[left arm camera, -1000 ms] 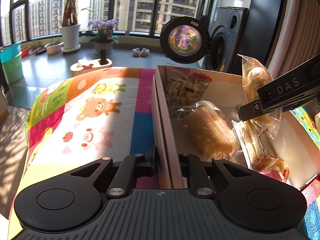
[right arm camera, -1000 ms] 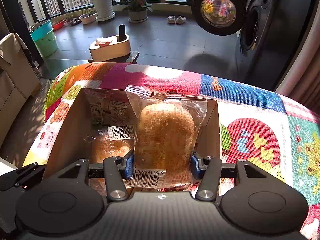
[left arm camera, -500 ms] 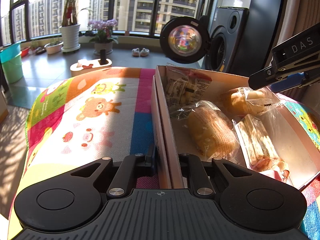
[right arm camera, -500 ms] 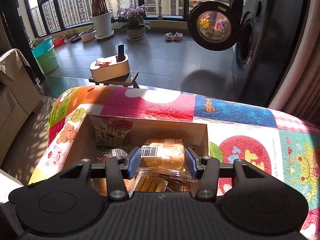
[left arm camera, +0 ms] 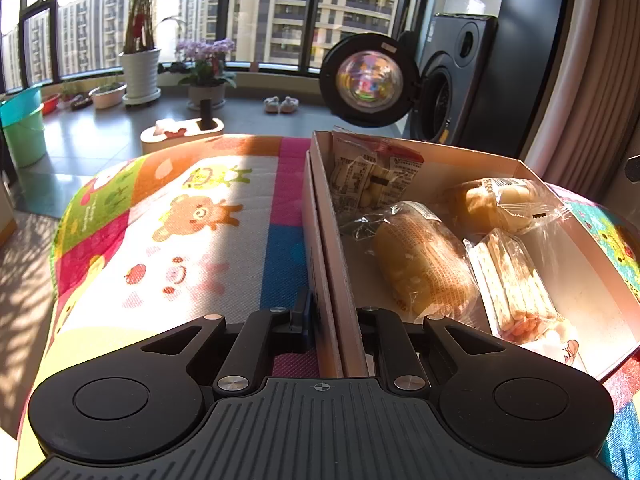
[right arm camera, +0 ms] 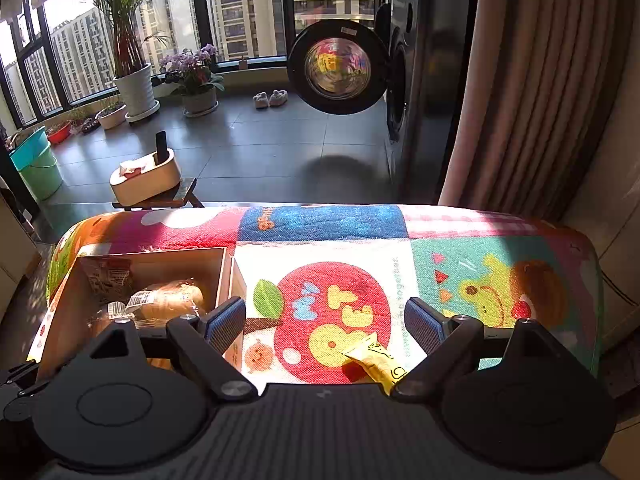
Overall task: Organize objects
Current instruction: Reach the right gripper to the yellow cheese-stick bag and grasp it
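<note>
My left gripper (left arm camera: 334,320) is clamped on the near wall of the cardboard box (left arm camera: 320,216), one finger outside, one inside. In the box lie four wrapped snacks: a ridged bread loaf (left arm camera: 424,264) in the middle, a round bun (left arm camera: 492,204) toward the far right, a pack of pale finger biscuits (left arm camera: 516,284) beside the loaf, and a printed packet (left arm camera: 372,176) leaning on the far wall. My right gripper (right arm camera: 324,320) hangs spread wide and empty over the colourful cartoon mat (right arm camera: 360,280) — the box sits to its left. A yellow packet (right arm camera: 376,360) lies on the mat just under it; its label is too cut off to read, I think.
</note>
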Available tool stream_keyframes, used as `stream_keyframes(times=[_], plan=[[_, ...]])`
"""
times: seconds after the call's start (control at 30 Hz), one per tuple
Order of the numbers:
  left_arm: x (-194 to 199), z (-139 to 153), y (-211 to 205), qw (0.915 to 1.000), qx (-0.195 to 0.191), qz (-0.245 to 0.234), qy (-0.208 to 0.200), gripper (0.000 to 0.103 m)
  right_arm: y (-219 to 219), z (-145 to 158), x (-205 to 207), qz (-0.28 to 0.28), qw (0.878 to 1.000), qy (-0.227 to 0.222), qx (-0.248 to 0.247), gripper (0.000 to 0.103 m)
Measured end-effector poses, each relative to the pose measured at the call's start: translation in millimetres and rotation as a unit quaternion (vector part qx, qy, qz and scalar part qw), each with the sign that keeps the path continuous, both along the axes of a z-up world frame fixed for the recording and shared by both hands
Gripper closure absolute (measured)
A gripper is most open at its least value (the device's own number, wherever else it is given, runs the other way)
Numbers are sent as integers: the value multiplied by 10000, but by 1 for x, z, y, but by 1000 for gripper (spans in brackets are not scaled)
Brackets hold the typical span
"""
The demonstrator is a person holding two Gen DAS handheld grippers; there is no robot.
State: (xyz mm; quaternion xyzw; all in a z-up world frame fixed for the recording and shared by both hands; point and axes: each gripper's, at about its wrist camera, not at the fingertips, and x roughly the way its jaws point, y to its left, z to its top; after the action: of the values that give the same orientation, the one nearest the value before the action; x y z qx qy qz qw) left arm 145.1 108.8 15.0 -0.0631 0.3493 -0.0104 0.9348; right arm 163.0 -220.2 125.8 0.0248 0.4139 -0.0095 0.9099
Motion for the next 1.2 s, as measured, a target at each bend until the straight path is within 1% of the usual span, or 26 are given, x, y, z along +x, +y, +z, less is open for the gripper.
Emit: stream_keyframes(times=[0.07, 0.13, 0.23, 0.27, 0.3, 0.37, 0.4, 0.43, 0.5, 0.57, 0.63, 0.67, 0.7, 0.77, 0.93, 1.07, 1.13, 1.2], plan=[[0, 0, 0, 10000, 2, 0, -1, 89, -21, -14, 2, -265, 9995, 134, -40, 16], [0, 0, 0, 10000, 0, 0, -1, 89, -42, -37, 5, -487, 9983, 332, -21, 16], [0, 0, 0, 10000, 0, 0, -1, 89, -60, -66, 9, -694, 9960, 554, 27, 16], [0, 0, 0, 10000, 1, -1, -1, 89, -63, -74, 9, -721, 9956, 597, 29, 21], [0, 0, 0, 10000, 0, 0, 0, 89, -65, -80, 10, -735, 9951, 653, 46, 32], [0, 0, 0, 10000, 1, -1, -1, 89, -69, -82, 5, -702, 9957, 562, 245, 35], [0, 0, 0, 10000, 0, -3, -1, 89, -70, -82, 1, -668, 9956, 569, 324, 42], [0, 0, 0, 10000, 2, -3, -1, 89, -70, -81, -4, -628, 9955, 590, 393, 46], [0, 0, 0, 10000, 2, -3, -1, 89, -66, -83, -17, -544, 9947, 752, 435, 61], [0, 0, 0, 10000, 5, -2, -2, 89, -60, -87, -33, -467, 9946, 833, 410, 64], [0, 0, 0, 10000, 2, -2, -1, 89, -54, -88, -52, -399, 9950, 799, 440, 65], [0, 0, 0, 10000, 3, -3, -1, 89, -52, -87, -61, -373, 9947, 809, 521, 67], [0, 0, 0, 10000, 2, -2, -1, 89, -51, -86, -70, -349, 9936, 845, 660, 71], [0, 0, 0, 10000, 0, -3, -1, 89, -47, -83, -88, -244, 9922, 906, 818, 74], [0, 0, 0, 10000, 4, -2, -1, 89, -35, -81, -133, 9, 9929, 963, 698, 74], [0, 0, 0, 10000, 3, -3, -1, 89, -31, -76, -150, 25, 9954, 857, 437, 73], [0, 0, 0, 10000, 5, -3, -2, 89, -26, -70, -155, 64, 9975, 658, 229, 67], [0, 0, 0, 10000, 4, -2, -1, 89, -21, -63, -155, 105, 9991, 406, 56, 53]])
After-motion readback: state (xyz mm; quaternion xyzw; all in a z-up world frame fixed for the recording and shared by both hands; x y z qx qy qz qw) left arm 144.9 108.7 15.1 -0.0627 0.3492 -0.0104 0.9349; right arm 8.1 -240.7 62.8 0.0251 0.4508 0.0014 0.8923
